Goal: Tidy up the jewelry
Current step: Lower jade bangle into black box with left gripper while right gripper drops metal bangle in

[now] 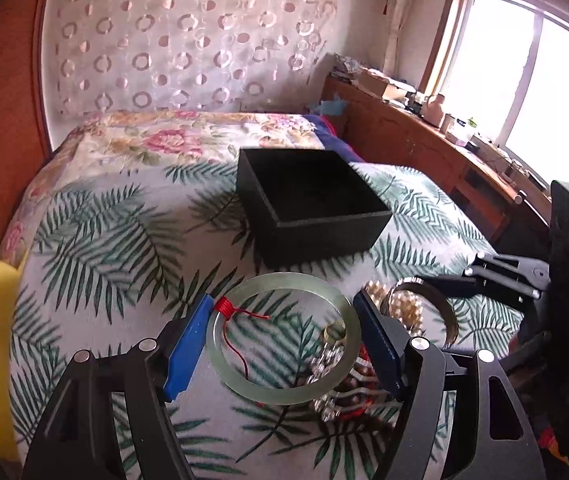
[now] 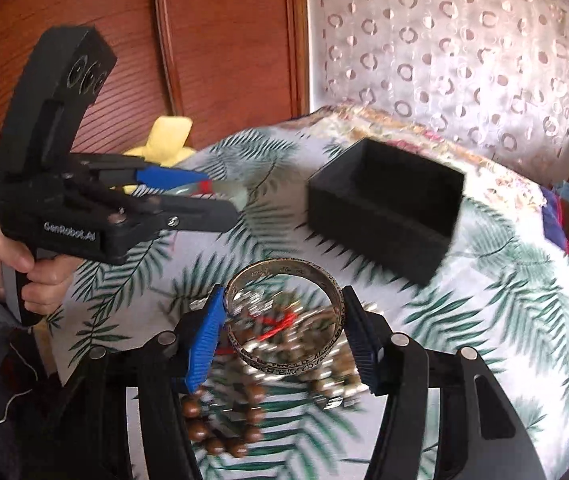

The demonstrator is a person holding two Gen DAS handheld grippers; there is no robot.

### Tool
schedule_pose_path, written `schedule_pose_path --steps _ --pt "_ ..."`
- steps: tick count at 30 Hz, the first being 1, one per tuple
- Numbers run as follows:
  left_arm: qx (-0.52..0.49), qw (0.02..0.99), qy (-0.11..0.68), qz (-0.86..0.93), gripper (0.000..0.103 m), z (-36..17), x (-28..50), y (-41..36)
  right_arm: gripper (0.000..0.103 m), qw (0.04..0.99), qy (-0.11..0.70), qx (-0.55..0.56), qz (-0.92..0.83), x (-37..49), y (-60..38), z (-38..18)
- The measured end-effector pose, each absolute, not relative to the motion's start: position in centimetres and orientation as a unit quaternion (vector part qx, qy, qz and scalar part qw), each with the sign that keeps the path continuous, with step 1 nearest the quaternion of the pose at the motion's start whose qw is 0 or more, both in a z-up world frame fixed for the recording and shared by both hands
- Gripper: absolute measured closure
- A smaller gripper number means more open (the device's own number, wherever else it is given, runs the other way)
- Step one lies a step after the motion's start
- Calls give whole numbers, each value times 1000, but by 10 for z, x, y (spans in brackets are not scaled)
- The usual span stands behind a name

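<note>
My left gripper (image 1: 282,338) is shut on a pale green jade bangle (image 1: 280,392) with a red thread knot (image 1: 226,306), held just above the bed. My right gripper (image 2: 282,334) is shut on an engraved bronze metal bangle (image 2: 284,366), held over the jewelry pile (image 2: 304,384). An open black box (image 1: 312,216) sits on the leaf-print bedspread beyond both grippers; it also shows in the right wrist view (image 2: 384,204). Brown wooden beads (image 2: 220,428) lie below the right gripper. The left gripper (image 2: 220,196) with the jade bangle shows at left in the right wrist view.
A pile of chains, a gold ring (image 1: 334,330) and beaded bracelets (image 1: 400,304) lies on the leaf-print bedspread (image 1: 104,248). A yellow plush toy (image 2: 166,136) sits at the bed's far edge by the wooden headboard (image 2: 220,40). A cluttered wooden cabinet (image 1: 424,128) runs under the window.
</note>
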State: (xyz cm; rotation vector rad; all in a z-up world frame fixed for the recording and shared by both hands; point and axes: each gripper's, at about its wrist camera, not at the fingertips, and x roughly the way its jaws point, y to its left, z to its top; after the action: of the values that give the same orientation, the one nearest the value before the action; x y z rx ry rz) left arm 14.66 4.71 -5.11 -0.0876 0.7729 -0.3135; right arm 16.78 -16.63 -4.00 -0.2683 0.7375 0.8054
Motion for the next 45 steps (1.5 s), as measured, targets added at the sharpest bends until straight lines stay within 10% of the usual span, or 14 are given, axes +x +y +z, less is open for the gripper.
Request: schedule_pose_path --steps 45 --pt "-25 936 333 -113 20 -25 265 33 43 854 336 -126 377 321 -172 -26"
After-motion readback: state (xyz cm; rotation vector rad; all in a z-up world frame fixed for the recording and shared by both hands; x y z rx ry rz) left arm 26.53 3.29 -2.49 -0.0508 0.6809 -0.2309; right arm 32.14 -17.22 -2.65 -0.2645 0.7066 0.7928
